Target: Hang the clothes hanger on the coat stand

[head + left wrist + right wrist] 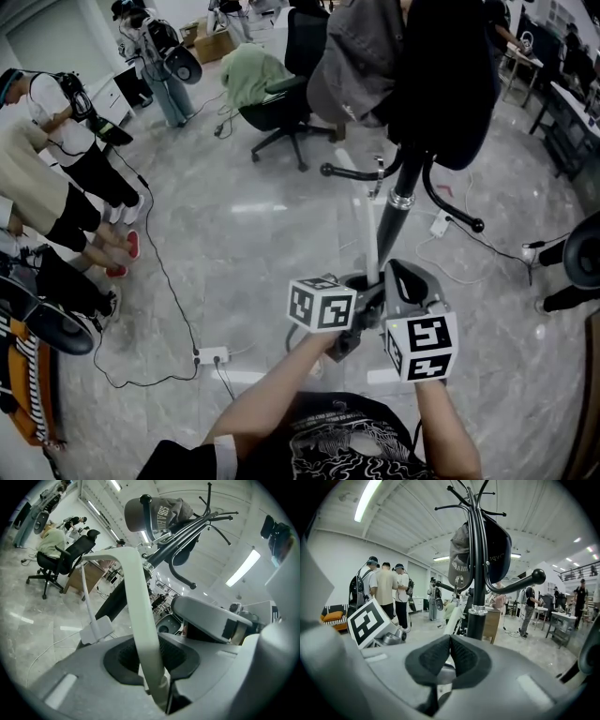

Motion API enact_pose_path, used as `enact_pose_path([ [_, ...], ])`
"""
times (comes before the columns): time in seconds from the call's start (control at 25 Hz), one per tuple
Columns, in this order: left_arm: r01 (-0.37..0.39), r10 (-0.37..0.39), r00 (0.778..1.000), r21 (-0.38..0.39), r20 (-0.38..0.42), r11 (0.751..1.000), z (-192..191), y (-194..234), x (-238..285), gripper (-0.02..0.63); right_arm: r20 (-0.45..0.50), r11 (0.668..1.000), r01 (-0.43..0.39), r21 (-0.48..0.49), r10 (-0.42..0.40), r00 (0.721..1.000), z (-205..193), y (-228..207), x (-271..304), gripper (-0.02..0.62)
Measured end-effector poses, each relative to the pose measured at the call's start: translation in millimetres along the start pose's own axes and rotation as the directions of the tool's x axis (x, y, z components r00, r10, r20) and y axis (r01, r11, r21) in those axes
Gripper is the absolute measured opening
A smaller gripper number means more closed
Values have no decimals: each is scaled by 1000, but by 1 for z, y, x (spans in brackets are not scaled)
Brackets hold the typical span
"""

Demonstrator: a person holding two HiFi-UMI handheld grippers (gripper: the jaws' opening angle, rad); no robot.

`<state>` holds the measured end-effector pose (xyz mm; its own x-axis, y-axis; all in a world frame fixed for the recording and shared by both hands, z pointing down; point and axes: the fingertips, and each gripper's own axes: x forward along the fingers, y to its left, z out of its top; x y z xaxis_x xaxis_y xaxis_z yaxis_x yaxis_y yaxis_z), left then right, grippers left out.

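Left gripper (pixel 157 656) is clamped on the white hanger (pixel 139 597). The bar runs up between the pads and bends over at the top. Right gripper (pixel 450 644) has its jaws together, pads touching, and I can't see anything between them. It sits just beside the left one, both low down in front of the stand. Hanger isn't hung yet: it's held near the black pole (pixel 476 573), below the hooks. Top of the stand carries a grey garment (pixel 458 555) and a black garment (pixel 450 84). People (pixel 386 590) stand well behind, and an office chair (pixel 281 103) sits further back on the grey floor (pixel 262 244).
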<state>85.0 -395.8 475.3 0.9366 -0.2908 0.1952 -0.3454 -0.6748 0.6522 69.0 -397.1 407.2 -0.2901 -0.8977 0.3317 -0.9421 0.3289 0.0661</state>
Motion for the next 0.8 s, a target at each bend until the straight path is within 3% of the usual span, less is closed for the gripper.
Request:
enact_pose_path([
  [0.8,-6,6,1000,-37,10,999,-8,22,11,84,-31,999,-45,-30,44,999,-12,8,8,2],
])
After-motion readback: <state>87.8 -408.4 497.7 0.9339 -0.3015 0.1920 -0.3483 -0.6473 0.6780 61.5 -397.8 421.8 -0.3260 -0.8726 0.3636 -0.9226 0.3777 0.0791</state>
